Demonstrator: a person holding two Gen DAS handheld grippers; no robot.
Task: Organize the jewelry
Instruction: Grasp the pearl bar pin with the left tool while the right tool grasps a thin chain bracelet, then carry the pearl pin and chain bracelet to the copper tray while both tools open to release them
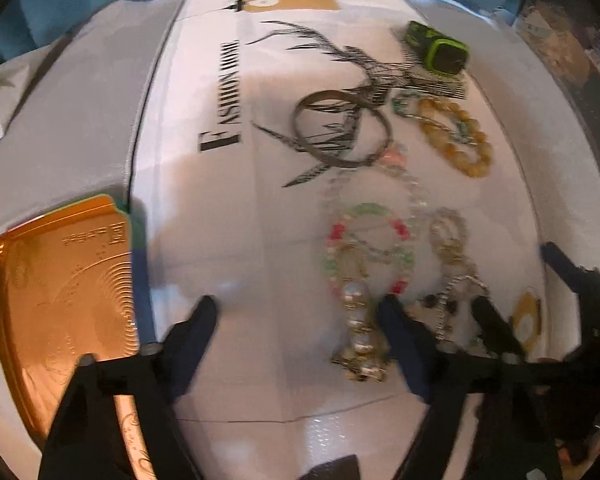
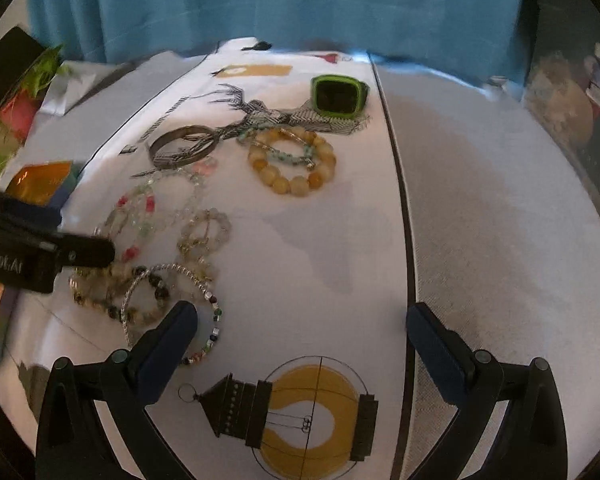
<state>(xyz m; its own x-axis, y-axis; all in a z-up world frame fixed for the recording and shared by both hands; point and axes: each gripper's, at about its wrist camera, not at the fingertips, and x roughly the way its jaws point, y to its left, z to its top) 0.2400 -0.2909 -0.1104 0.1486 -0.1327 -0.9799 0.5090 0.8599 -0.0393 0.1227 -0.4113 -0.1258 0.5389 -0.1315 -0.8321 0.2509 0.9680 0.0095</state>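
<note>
A: Where's the jewelry?

B: Spread on the white printed cloth [image 2: 308, 240] over the bench. Far end: green watch [image 2: 340, 96], then a yellow bead bracelet [image 2: 294, 168] w/ a thin green-beaded chain [image 2: 288, 152] lying across it. Just left of those, a metal bangle [image 2: 182, 146] on the deer print.

A: And nearer?

B: A tangle: clear bead necklace [image 1: 374, 184], a red-and-green bead bracelet [image 1: 366, 248] overlapping it, a pale bead bracelet [image 2: 206, 232] beside, and a silver bead bracelet [image 2: 172, 308] nearest the right gripper.

A: Left gripper?

B: Left gripper [image 1: 300, 316] low over the cloth, jaws spread wide, nothing between them. Its right finger sits against the pile, next to a chunky gold-and-pearl piece [image 1: 360, 332]. In the right wrist view it comes in from the left edge, over the tangle.

A: Right one?

B: Right gripper [image 2: 300, 320] also released, jaws wide apart, nothing held. Left finger overlaps the silver bead bracelet; can't tell if touching. Lantern print [image 2: 296, 412] just below.

A: Anything else?

B: Orange-gold tray [image 1: 60, 300] at the left of the cloth, well apart from the jewelry. Teal curtain [image 2: 300, 8] behind.
</note>
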